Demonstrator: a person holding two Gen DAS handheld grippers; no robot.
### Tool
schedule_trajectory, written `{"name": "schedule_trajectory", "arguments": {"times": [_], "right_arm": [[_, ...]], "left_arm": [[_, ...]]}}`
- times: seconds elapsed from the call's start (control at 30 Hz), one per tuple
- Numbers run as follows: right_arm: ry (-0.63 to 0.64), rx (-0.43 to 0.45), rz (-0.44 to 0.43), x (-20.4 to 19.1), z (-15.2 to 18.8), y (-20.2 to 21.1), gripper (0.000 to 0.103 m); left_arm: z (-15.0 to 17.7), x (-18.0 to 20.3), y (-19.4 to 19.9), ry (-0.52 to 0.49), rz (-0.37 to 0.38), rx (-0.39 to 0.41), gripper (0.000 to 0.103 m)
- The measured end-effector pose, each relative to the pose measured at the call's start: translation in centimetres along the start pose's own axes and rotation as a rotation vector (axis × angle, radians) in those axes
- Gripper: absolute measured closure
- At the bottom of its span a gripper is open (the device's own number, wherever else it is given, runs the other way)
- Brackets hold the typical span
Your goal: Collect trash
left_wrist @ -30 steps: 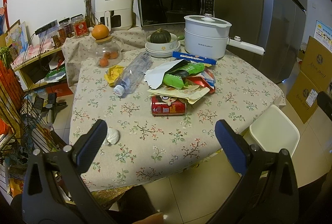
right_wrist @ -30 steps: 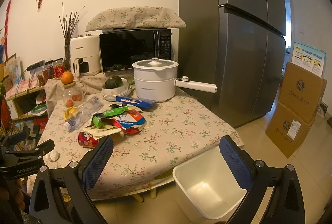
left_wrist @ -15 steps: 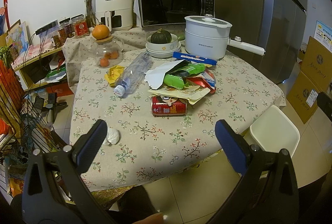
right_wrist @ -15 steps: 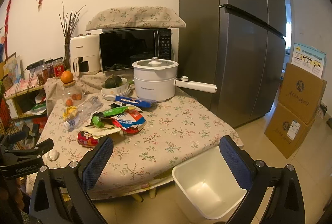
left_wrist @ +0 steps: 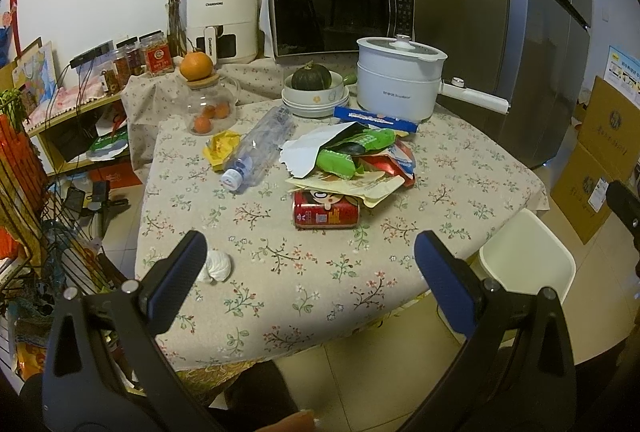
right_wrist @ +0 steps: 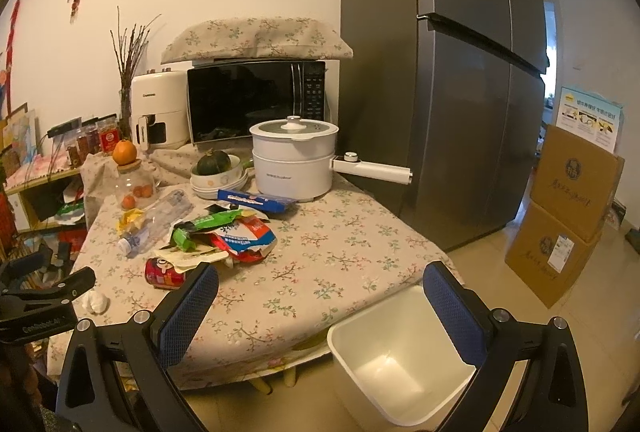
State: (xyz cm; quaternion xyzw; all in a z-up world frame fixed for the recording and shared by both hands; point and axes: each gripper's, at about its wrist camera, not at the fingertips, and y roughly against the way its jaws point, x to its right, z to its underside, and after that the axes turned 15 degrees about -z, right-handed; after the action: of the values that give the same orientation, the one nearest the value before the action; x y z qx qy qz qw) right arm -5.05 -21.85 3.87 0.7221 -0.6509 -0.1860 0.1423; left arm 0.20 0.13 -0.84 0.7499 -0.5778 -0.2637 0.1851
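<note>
Both hand-held grippers (left_wrist: 310, 260) (right_wrist: 320, 292) hover spread above table (left_wrist: 320, 284).

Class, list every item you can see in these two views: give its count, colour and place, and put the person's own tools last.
can: one, red, table front, lying down
wrappers: a pile, mixed colours, table middle
bottle: one, clear, left of the pile
tissue: one, white, table's near left edge
bin: one, white, floor by the table
pot: one, white, table back
microwave: one, black, behind the pot
fridge: one, grey, right
boxes: two, brown, stacked far right
left gripper: open
right gripper: open
</note>
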Motion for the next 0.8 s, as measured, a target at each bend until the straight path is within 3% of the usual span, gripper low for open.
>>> {"name": "schedule_trajectory", "arguments": {"times": [0.4, 0.53, 0.8], "right_arm": [[0.034, -0.034, -0.023, -0.9, -0.6, -0.9, 0.000], [0.034, -0.118, -0.062, -1.0, -1.4, -2.5, 0.000], [0.050, -0.257, -0.162, -1.1, -3.7, -6.9, 0.000]], "left_arm": [[-0.4, -0.4, -0.5, 0.005, 0.002, -0.024, 0.000], [-0.6, -0.7, -1.8, -0.014, 0.014, -0.031, 0.000], [-2.6, -0.9, -5.6, -0.134, 0.039, -0.120, 0.000]]}}
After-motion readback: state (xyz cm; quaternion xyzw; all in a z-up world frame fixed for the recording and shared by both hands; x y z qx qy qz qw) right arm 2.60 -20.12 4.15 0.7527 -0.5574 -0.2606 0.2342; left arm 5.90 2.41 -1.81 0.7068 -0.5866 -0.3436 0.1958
